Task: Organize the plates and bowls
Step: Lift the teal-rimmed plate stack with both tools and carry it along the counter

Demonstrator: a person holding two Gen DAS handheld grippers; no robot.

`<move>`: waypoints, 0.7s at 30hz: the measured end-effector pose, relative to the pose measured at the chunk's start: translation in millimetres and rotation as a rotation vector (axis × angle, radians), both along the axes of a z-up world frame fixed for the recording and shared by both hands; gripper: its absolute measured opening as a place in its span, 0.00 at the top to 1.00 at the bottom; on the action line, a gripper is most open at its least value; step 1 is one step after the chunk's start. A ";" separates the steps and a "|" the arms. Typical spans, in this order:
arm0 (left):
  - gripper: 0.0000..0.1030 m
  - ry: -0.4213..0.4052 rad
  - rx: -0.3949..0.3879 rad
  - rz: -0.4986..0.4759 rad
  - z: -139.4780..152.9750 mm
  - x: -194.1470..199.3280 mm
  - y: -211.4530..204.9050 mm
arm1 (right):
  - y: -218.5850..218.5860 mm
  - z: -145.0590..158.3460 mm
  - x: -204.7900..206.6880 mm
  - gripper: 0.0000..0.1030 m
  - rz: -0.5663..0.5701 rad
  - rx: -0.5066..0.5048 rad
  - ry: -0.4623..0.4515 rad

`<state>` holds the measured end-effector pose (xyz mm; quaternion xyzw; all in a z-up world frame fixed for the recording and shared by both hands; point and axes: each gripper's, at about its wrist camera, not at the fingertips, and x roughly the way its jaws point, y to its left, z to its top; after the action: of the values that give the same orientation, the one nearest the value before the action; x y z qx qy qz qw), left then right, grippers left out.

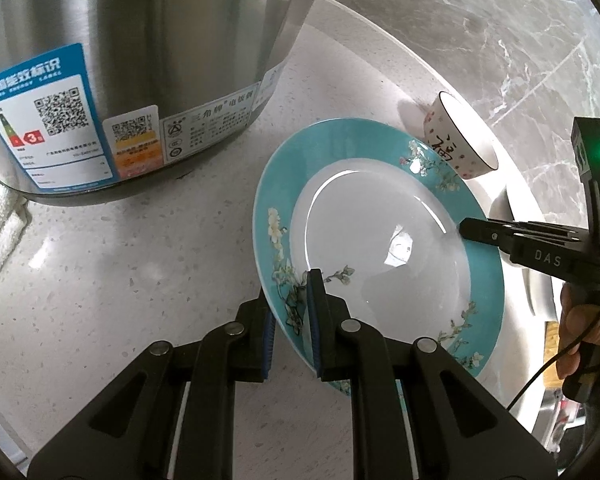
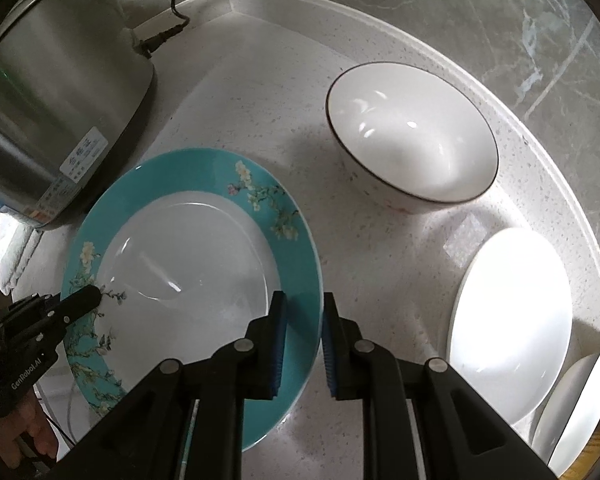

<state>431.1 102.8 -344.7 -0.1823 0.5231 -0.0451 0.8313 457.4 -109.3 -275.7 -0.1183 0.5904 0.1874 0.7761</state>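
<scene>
- Left gripper [image 1: 292, 320] pinches the teal-rimmed plate [image 1: 380, 236] at its near rim.
- Right gripper [image 2: 302, 340] pinches the opposite rim.
- Bowl [image 2: 412, 140] stands beyond the plate on the counter [image 2: 260, 100], right of the rice cooker [image 1: 140, 60].

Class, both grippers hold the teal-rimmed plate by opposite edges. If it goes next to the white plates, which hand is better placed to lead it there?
Probably the right. The right gripper grips the teal-rimmed plate on the edge facing the white plates; the left gripper holds the edge nearer the steel cooker.
</scene>
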 end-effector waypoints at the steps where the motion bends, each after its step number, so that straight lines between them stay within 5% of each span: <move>1: 0.88 -0.004 0.006 -0.005 0.5 -0.4 -1.0 | -1.9 -0.2 -2.8 0.82 -0.001 0.005 -0.004; 21: 0.88 -0.094 0.027 -0.078 43.5 -21.3 -21.3 | -35.6 46.0 -56.6 0.82 -0.038 0.040 -0.121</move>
<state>409.8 81.5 -301.3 -0.1483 0.4910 -0.0791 0.8548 400.8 -144.9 -229.7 -0.1027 0.5407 0.1769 0.8159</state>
